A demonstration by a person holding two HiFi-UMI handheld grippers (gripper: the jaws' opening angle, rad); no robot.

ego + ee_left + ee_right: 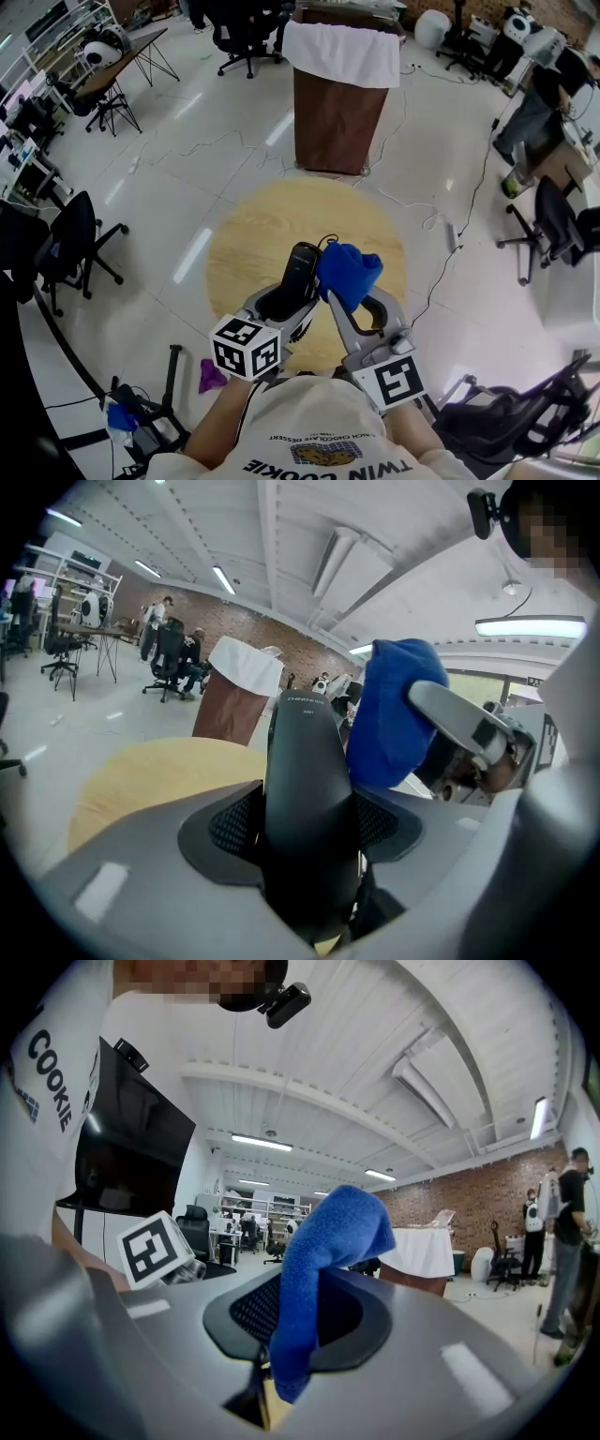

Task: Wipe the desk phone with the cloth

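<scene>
Over the near edge of the round wooden tabletop point(246, 239), the left gripper point(292, 298) is clamped across the black desk phone handset point(302, 262); just right of it the right gripper point(356, 298) pinches the blue cloth point(349, 267). They may already touch, hard to tell; best hold the handset steady and drag the cloth's fold lengthwise

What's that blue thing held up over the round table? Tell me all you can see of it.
A blue cloth, soft and fuzzy like microfibre, bunched up. The right gripper pinches its lower end in its jaws; the rest stands up and flops over. It is in the air, close beside the black handset.
</scene>
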